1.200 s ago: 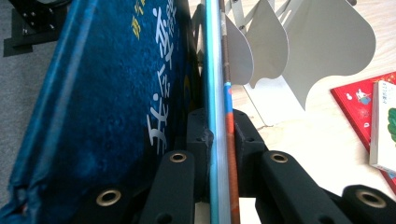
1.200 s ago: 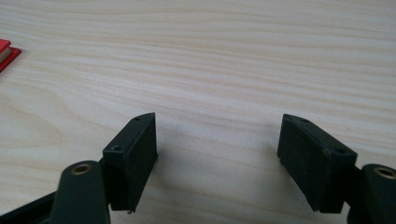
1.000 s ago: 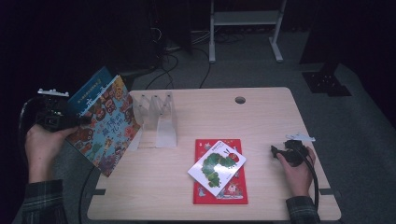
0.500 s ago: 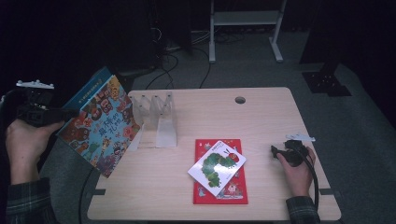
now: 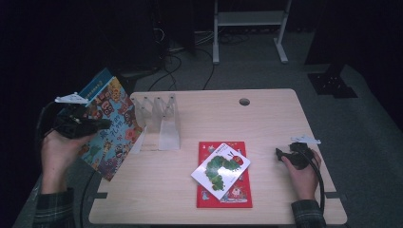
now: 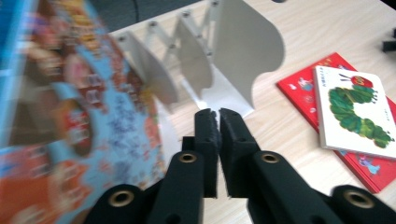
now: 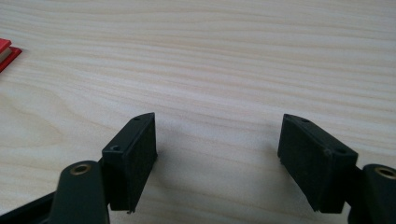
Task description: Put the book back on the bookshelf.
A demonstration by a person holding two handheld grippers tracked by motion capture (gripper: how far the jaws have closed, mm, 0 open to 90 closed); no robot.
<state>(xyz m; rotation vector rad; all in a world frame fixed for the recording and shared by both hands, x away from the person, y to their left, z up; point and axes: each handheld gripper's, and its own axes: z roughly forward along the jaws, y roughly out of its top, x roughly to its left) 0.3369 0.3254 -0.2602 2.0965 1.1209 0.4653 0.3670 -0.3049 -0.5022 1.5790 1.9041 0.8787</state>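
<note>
Left gripper [image 6: 218,112], closed empty, apparently just beside tilted picture book [image 5: 110,126]

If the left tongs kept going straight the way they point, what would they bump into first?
Probably the white folding book rack: the shut left tongs aim at its nearest panel. The colourful picture book stands just to the side; depth is hard to judge.

Bare table [image 5: 271,118] lies open behind the stacked books [image 5: 222,173]; the white rack [image 5: 159,121] blocks the left.
</note>
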